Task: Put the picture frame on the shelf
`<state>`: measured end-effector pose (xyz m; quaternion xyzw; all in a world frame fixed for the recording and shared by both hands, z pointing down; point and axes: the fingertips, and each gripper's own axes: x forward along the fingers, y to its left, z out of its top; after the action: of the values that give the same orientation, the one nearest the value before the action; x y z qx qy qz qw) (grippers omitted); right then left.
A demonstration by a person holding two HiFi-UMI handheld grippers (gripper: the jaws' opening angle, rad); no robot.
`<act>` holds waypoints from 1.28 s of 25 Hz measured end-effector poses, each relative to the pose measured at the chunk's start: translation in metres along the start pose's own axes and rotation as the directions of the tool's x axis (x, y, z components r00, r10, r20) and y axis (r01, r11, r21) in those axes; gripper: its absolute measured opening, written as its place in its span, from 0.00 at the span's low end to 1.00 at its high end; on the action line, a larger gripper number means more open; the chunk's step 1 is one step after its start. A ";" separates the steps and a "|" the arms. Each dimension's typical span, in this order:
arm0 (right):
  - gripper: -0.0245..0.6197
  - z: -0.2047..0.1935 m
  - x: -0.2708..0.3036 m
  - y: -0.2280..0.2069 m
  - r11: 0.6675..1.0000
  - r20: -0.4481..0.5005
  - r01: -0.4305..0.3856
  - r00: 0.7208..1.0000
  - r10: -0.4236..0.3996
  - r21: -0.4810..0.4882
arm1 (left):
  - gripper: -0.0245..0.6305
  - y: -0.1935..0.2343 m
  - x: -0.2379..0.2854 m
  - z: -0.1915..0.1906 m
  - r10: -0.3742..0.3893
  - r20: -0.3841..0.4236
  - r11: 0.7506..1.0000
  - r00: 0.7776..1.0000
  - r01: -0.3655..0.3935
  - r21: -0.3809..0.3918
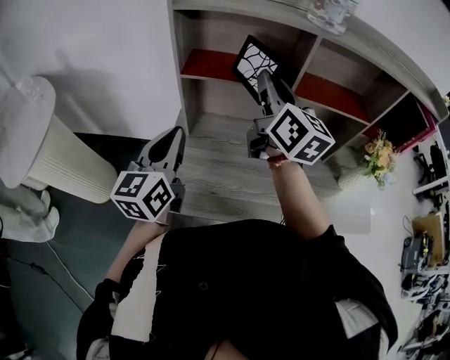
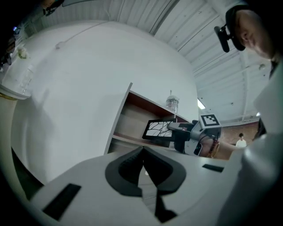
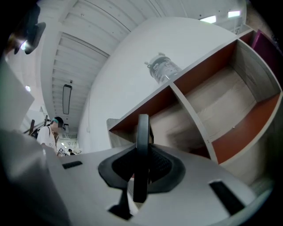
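Up by the shelf (image 1: 211, 155), the right gripper (image 1: 263, 76) is pinching the picture frame (image 1: 251, 62) by its thin edge. It is probably feeling light, stiff and breakable. The left gripper (image 1: 176, 137) is hanging closed, empty.

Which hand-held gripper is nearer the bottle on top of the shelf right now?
Right. The right hand-held gripper, shut on the picture frame, is at the shelf, below the bottle. The left hand-held gripper, shut and empty, is farther back and lower.
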<state>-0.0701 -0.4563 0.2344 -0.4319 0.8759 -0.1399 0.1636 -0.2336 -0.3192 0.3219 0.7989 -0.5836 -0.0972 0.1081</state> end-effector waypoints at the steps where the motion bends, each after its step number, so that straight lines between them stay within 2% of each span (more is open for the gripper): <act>1: 0.12 -0.002 0.003 0.001 1.000 0.001 0.011 1.000 -0.011 -0.008 | 0.06 0.004 0.003 0.002 -0.013 -0.001 1.000 1.000 0.013 -0.001; 12: 0.12 -0.017 0.027 0.006 0.981 0.018 0.131 0.991 -0.130 -0.146 | 0.06 0.045 0.028 0.011 -0.125 -0.024 0.992 0.992 0.125 -0.019; 23: 0.12 -0.030 0.049 0.019 0.964 0.043 0.191 0.982 -0.186 -0.188 | 0.05 0.074 0.042 0.009 -0.192 -0.049 0.981 0.980 0.190 -0.040; 32: 0.12 -0.049 0.051 0.029 0.935 -0.041 0.230 0.967 -0.250 -0.270 | 0.06 0.083 0.048 0.001 -0.226 -0.069 0.973 0.972 0.221 -0.070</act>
<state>-0.1400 -0.4755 0.2597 -0.5479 0.8329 -0.0573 0.0536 -0.2952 -0.3897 0.3430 0.8588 -0.4823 -0.0961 0.1434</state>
